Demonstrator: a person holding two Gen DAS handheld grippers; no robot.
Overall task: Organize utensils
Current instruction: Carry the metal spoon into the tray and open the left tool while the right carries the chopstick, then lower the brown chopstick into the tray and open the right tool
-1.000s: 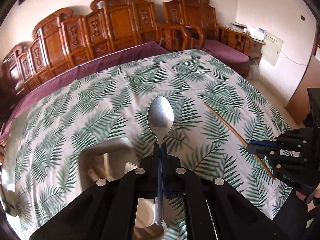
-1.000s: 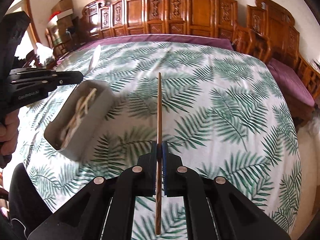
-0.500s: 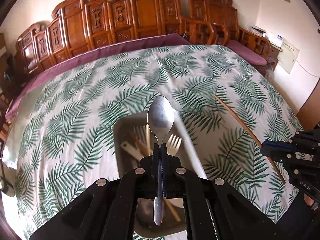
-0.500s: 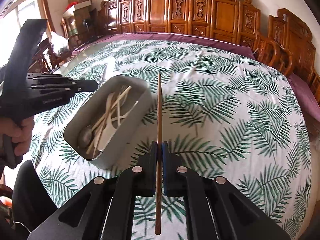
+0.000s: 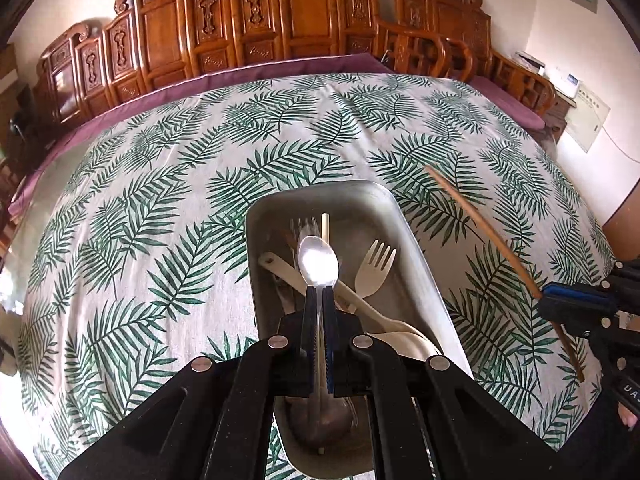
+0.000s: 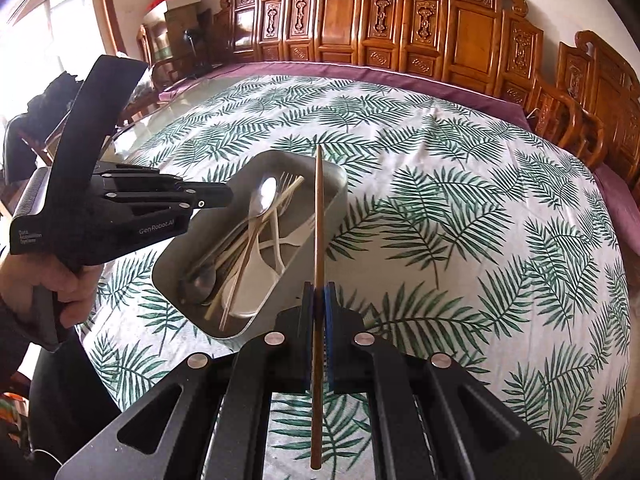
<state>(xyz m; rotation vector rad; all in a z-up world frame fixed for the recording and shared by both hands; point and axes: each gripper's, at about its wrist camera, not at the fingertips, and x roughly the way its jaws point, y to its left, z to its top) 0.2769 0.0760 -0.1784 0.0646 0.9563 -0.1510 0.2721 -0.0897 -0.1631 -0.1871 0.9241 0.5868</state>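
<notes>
A grey metal tray (image 5: 416,256) (image 6: 338,184) lies on the leaf-print tablecloth and holds several utensils: a cream fork (image 5: 374,268), pale chopsticks and spoons. My left gripper (image 5: 319,294) is shut on a metal spoon (image 5: 318,266) and holds it above the tray, bowl forward. It shows in the right wrist view (image 6: 218,198) with the spoon (image 6: 264,198) over the tray. My right gripper (image 6: 319,292) is shut on a brown chopstick (image 6: 319,216) just right of the tray; it also shows in the left wrist view (image 5: 576,300) with the chopstick (image 5: 480,224).
The round table carries a white cloth with green fern leaves (image 6: 460,208). Carved wooden chairs (image 5: 288,20) ring its far side. A hand (image 6: 60,280) grips the left tool at the table's near left edge.
My left gripper has carried the spoon from beside the tray to above its middle. My right gripper has brought the chopstick closer to the tray's right rim.
</notes>
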